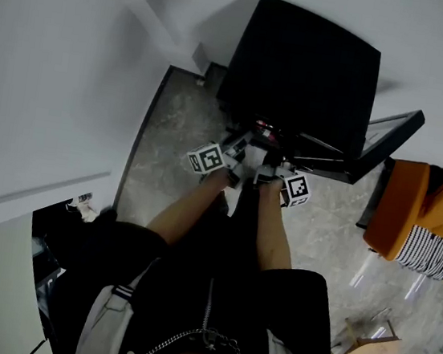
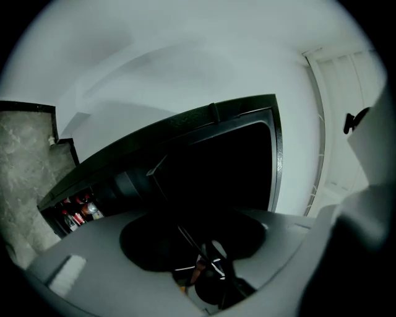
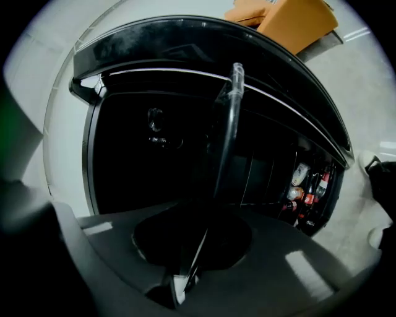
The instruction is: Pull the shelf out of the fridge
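The black fridge (image 1: pixel 300 69) stands open against the wall, its door (image 1: pixel 388 141) swung to the right. Both hands reach into its mouth. In the right gripper view the glass shelf (image 3: pixel 230 117) shows edge-on as a thin clear plate that runs down from the dark interior into my right gripper (image 3: pixel 189 247), which is shut on its near edge. My left gripper (image 2: pixel 204 247) faces the dark interior with its jaws apart; a thin bright edge of the shelf (image 2: pixel 185 235) crosses the gap, unpressed. From the head view the left gripper (image 1: pixel 237 154) and right gripper (image 1: pixel 275 171) sit side by side.
Bottles (image 3: pixel 309 182) stand in the door rack, and the same bottles (image 2: pixel 77 213) show in the left gripper view. An orange cloth (image 1: pixel 412 205) lies over a chair right of the door. Cardboard pieces (image 1: pixel 368 353) lie on the stone floor at lower right. A white wall backs the fridge.
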The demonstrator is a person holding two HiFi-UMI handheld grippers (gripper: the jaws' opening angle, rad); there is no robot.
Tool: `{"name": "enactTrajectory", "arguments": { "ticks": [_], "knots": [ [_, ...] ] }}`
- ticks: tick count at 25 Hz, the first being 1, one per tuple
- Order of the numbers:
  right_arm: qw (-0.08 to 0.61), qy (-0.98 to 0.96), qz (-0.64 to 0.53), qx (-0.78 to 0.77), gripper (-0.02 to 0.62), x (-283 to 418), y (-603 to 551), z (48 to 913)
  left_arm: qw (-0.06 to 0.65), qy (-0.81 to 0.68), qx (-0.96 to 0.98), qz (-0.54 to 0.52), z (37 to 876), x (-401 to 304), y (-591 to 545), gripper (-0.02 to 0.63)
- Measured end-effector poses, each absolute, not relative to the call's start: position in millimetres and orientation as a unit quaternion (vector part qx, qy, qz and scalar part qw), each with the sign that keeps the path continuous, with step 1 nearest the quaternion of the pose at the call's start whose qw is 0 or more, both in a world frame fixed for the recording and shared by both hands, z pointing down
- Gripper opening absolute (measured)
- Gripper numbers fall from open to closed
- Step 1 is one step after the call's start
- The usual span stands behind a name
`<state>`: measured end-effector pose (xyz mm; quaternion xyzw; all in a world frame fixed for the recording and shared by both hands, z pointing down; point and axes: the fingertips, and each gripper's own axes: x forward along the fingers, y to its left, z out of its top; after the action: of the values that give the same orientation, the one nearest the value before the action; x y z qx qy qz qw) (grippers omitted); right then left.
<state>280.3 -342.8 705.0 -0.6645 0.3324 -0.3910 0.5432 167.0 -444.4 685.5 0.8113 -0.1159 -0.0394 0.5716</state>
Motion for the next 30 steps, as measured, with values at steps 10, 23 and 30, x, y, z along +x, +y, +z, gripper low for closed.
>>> {"name": "enactTrajectory", "arguments": {
  "ticks": [10, 23, 30],
  "knots": [
    [0.528, 0.355, -0.402, -0.658, 0.041, 271.5, -334.3, 708.2, 0.664, -0.141, 0.727, -0.101, 698.1, 176.0, -454.7, 0.035],
    [0.559, 0.358, -0.380, -0.644, 0.025, 309.3, -293.7, 708.0, 0.698, -0.133, 0.689, -0.141, 692.6, 170.2, -446.6, 0.020],
    [0.565, 0.360, -0.378, -0.639, 0.025, 294.3, -282.8, 705.4, 0.692, -0.122, 0.697, -0.140, 686.4, 154.6, -436.2, 0.020]
  ]
}}
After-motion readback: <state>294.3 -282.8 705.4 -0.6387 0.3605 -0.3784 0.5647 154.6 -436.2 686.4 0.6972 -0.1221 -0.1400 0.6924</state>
